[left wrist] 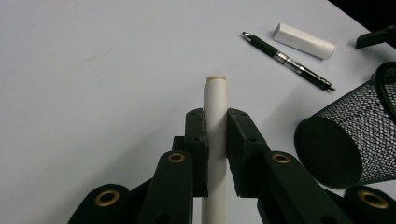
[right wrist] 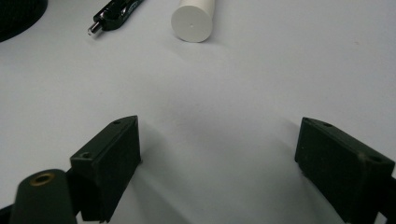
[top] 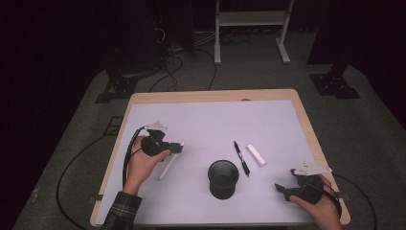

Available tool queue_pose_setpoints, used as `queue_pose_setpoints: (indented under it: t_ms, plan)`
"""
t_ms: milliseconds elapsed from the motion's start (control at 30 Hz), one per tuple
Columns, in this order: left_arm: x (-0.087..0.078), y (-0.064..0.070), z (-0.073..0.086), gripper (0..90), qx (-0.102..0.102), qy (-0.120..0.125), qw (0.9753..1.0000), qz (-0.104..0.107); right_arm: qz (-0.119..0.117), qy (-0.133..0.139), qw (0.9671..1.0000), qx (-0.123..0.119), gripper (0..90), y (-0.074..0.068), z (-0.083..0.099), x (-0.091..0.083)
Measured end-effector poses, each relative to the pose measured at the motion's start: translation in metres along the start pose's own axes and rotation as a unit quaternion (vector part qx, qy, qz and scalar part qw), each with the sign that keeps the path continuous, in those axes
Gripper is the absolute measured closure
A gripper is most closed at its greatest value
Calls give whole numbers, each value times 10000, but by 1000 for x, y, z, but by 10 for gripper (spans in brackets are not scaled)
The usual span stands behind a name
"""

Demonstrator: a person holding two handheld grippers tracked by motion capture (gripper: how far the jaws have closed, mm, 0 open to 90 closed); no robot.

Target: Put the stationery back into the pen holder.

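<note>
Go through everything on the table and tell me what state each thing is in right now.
Left gripper: shut on the white stick.
Right gripper: open, holding nothing.
Mesh cup: upright on the table.
Black pen: lying flat, free.
White tube: lying flat beside the pen, free.

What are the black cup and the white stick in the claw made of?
The cup looks like black wire mesh, likely metal: a fine open grid shows through its wall. The stick in the left claw looks like smooth matte plastic, though it could be coated paper.
</note>
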State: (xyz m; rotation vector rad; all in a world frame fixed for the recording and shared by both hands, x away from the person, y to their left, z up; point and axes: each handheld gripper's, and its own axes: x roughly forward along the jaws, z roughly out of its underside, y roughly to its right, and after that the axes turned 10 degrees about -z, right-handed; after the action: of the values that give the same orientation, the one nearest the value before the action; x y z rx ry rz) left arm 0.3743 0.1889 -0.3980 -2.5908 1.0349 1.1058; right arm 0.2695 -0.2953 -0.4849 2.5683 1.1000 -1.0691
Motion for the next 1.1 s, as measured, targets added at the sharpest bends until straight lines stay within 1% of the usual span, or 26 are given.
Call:
queue_pose_setpoints:
  t_ms: [33, 233, 300, 400, 433, 533, 600, 667, 767, 867, 900, 1000, 1033, 1067, 1100]
  plan:
    - [-1, 1, -1, 787, -17, 40, 10000, 58, 0, 0, 10000, -1, 132, 0, 0, 0]
    - [-3, 5, -3, 787, 8, 137, 9998, 131, 0, 0, 10000, -1, 132, 0, 0, 0]
    - [-5, 8, -5, 787, 29, 211, 9996, 198, 1, 0, 10000, -3, 132, 0, 0, 0]
    - [-7, 10, -6, 787, 34, 265, 9994, 213, 1, 0, 10000, 0, 132, 0, 0, 0]
    - [-8, 12, -8, 787, 72, 316, 9992, 243, 2, 1, 10000, -3, 132, 0, 0, 0]
    - [-9, 15, -9, 787, 97, 360, 9989, 285, 1, 1, 10000, -1, 132, 0, 0, 0]
    - [-10, 19, -12, 787, 136, 424, 9985, 331, 0, 0, 10000, -1, 132, 0, 0, 0]
    - [-11, 21, -13, 787, 152, 454, 9982, 351, 2, 0, 10000, 1, 132, 0, 0, 0]
    - [-14, 27, -16, 788, 208, 515, 9974, 459, 2, 2, 10000, -1, 131, 0, 0, 0]
    - [-15, 29, -18, 788, 227, 552, 9969, 511, 3, 1, 10000, 2, 131, 0, 0, 0]
    - [-17, 31, -19, 788, 236, 591, 9963, 575, 3, 1, 10000, 0, 132, 0, 0, 0]
    - [-19, 34, -21, 788, 257, 673, 9951, 680, 2, 0, 10000, 0, 132, 0, 0, 0]
    - [-19, 34, -21, 788, 257, 673, 9951, 680, 2, 0, 10000, 0, 132, 0, 0, 0]
    - [-21, 36, -23, 788, 271, 720, 9942, 749, 2, 3, 10000, 3, 131, 0, 0, 0]
    - [-21, 36, -23, 788, 271, 720, 9942, 749, 4, 6, 10000, 7, 131, 0, 0, 0]
